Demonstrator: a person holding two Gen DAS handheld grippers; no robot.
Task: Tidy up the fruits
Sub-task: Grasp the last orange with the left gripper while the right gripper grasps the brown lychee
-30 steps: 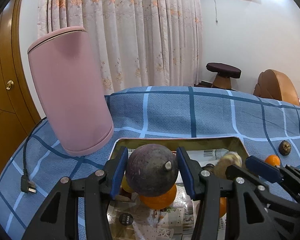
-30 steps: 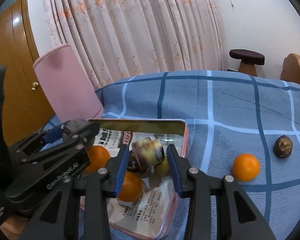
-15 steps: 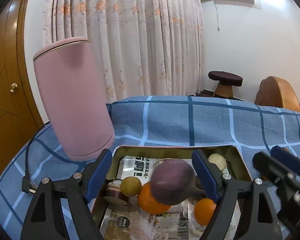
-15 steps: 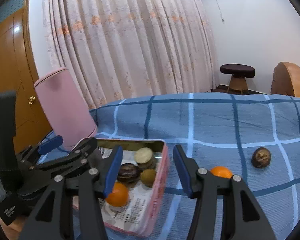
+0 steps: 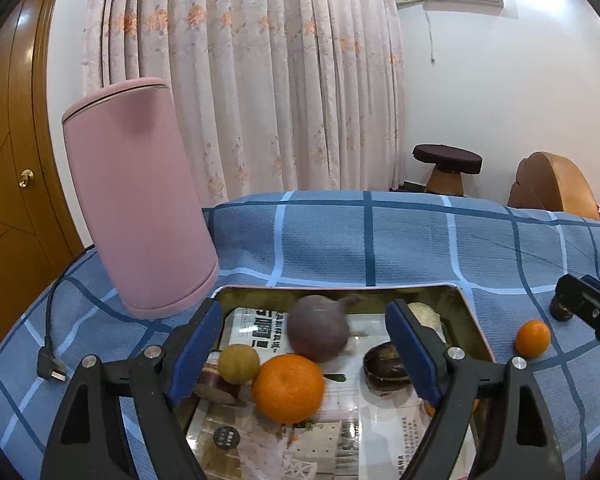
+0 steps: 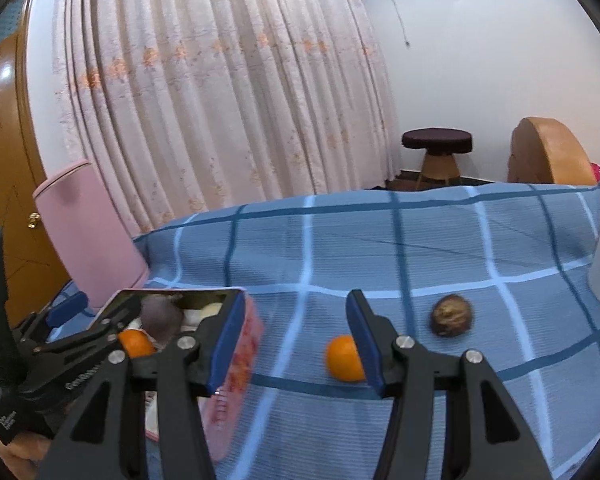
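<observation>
- Shows the left gripper (image 5: pixel 302 322) with fingers spread wide, just opened, pressing on nothing.
- Finds the purple fruit (image 5: pixel 318 332), clamped in those fingers a second ago, now loose in the tin tray (image 5: pixel 474 322), touching the big orange (image 5: pixel 288 388) and near a yellow-green fruit (image 5: pixel 239 363).
- Shows the right gripper (image 6: pixel 296 322) with fingers part-way open and empty, also just opened; leaves the pale fruit (image 5: pixel 420 312) it carried at the tray's far right corner.
- Swings that gripper off the tray and out over the blue checked bench (image 6: pixel 440 240).
- Puts the small orange (image 6: pixel 342 358) partly behind its right finger, with the brown wrinkled fruit (image 6: pixel 452 315) close by to the right, both outside the tray.
- Reads as two drops done, two fruits left to collect, with the small orange the likely next pick.
</observation>
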